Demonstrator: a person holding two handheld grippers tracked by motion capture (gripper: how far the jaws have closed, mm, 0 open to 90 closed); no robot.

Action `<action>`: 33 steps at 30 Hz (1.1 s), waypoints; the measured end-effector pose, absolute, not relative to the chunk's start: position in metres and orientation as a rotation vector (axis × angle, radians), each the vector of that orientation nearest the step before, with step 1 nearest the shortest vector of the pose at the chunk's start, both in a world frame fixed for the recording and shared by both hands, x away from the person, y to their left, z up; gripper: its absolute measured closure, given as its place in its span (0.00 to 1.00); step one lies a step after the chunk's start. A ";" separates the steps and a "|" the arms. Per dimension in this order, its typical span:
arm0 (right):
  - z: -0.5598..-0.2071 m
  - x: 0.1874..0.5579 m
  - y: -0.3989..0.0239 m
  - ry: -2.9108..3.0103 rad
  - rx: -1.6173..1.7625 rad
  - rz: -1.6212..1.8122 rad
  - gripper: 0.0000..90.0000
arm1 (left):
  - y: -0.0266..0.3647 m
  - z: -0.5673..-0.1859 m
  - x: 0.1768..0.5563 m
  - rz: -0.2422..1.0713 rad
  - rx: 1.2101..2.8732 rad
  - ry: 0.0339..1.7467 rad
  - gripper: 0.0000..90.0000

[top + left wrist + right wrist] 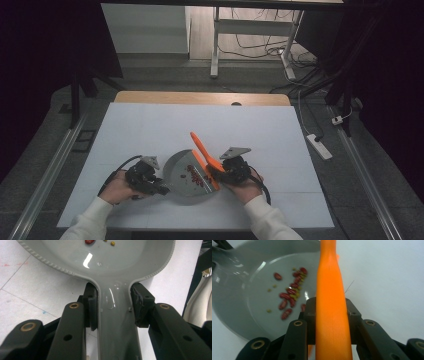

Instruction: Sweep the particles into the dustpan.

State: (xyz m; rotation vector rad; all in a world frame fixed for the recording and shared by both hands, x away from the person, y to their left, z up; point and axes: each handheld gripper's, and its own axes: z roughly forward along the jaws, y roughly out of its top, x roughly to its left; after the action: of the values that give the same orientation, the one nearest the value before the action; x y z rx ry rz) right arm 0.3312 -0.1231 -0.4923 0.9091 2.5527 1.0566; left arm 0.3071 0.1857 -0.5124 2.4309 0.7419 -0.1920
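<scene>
A grey dustpan [182, 172] lies on the white table sheet, with red and small yellow-green beans [195, 174] scattered in its pan. My left gripper [159, 189] is shut on the dustpan's handle. In the left gripper view both pads [91, 306] press the handle's sides below the pan [112, 262]. My right gripper [220, 170] is shut on an orange brush [200, 144], whose handle slants up and left over the pan's right edge. The right gripper view has that orange handle [329, 277] running between the jaws of the right gripper [330, 312], with the beans [290, 296] in the dustpan [242, 305] to its left.
The white sheet [150, 130] covers a wooden table whose far edge [200, 97] shows. White-sleeved forearms enter from the bottom. A power strip [320, 146] and cables lie on the floor at the right, and a desk frame [216, 50] stands behind the table.
</scene>
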 end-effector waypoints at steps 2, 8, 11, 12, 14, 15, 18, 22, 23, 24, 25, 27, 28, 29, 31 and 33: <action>-0.490 0.329 -0.118 2.552 0.908 1.103 0.78 | 0.185 -0.513 0.307 -0.192 2.431 0.743 0.69; -0.487 0.321 -0.099 2.610 0.824 1.158 0.78 | 0.185 -0.513 0.307 -0.195 2.430 0.742 0.69; -0.480 0.326 -0.109 2.555 0.849 1.185 0.78 | 0.186 -0.512 0.307 -0.189 2.431 0.741 0.69; -0.477 0.328 -0.115 2.532 0.873 1.194 0.78 | 0.186 -0.512 0.307 -0.191 2.432 0.740 0.69; -0.472 0.332 -0.128 2.488 0.908 1.200 0.78 | 0.185 -0.513 0.307 -0.195 2.429 0.743 0.69; -0.472 0.332 -0.128 2.488 0.908 1.200 0.78 | 0.185 -0.513 0.307 -0.195 2.430 0.742 0.69; -0.470 0.339 -0.145 2.433 0.944 1.176 0.78 | 0.185 -0.513 0.307 -0.197 2.427 0.749 0.69; -0.473 0.349 -0.162 2.393 0.988 1.123 0.78 | 0.185 -0.513 0.307 -0.190 2.427 0.749 0.69; -0.475 0.350 -0.164 2.394 0.998 1.099 0.78 | 0.185 -0.513 0.306 -0.190 2.426 0.750 0.69; -0.476 0.351 -0.166 2.396 1.009 1.085 0.78 | 0.185 -0.513 0.306 -0.190 2.426 0.750 0.69; -0.478 0.350 -0.167 2.402 1.015 1.077 0.78 | 0.185 -0.513 0.306 -0.189 2.427 0.750 0.69; -0.481 0.349 -0.170 2.416 1.020 1.060 0.78 | 0.185 -0.513 0.306 -0.190 2.426 0.750 0.69; -0.483 0.348 -0.170 2.421 1.028 1.053 0.78 | 0.185 -0.513 0.306 -0.191 2.426 0.751 0.69; -0.484 0.347 -0.170 2.427 1.031 1.047 0.78 | 0.185 -0.513 0.306 -0.192 2.427 0.749 0.69; -0.485 0.342 -0.170 2.438 1.036 1.036 0.78 | 0.185 -0.513 0.306 -0.192 2.428 0.747 0.69; -0.488 0.337 -0.170 2.456 1.030 1.021 0.78 | 0.185 -0.513 0.306 -0.193 2.428 0.747 0.69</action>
State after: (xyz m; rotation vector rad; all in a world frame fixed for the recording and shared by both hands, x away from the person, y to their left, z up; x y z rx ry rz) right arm 0.3366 -0.1698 -0.4877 1.0303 2.4560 1.0214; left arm 0.3060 0.1849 -0.5130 2.4278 0.7468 -0.1926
